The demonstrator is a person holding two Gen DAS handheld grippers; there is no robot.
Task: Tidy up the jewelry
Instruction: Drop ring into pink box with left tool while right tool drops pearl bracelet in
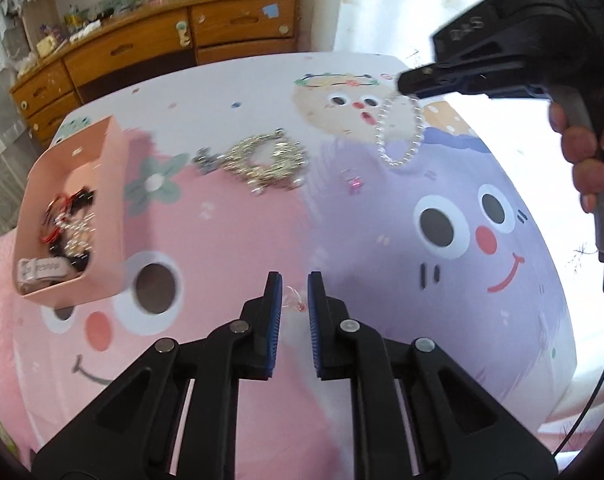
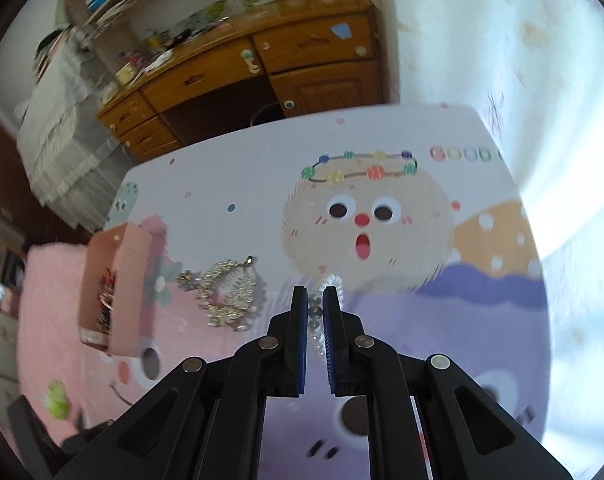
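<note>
Right claw point(image 1: 408, 82) clenched on pearl bracelet point(image 1: 398, 132), which dangles upper right above the counter point(image 1: 382, 208). Left claw point(image 1: 294, 286) released, lower centre. Pink box point(image 1: 113, 184) at left holds jewelry; silver necklace point(image 1: 267, 156) lies centre.

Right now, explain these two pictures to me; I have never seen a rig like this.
A person holds two handheld grippers, each with a camera looking along its fingers. One picture comes from the left gripper, whose jaws stand open with something small and blurred between them. There the right gripper appears from outside, lifting a pearl bracelet. The other picture is the right gripper's own view, with the beads pinched in its jaws. On the cartoon-printed tablecloth lie a silver jewelry pile, a small pink piece and a pink box already holding jewelry.
</note>
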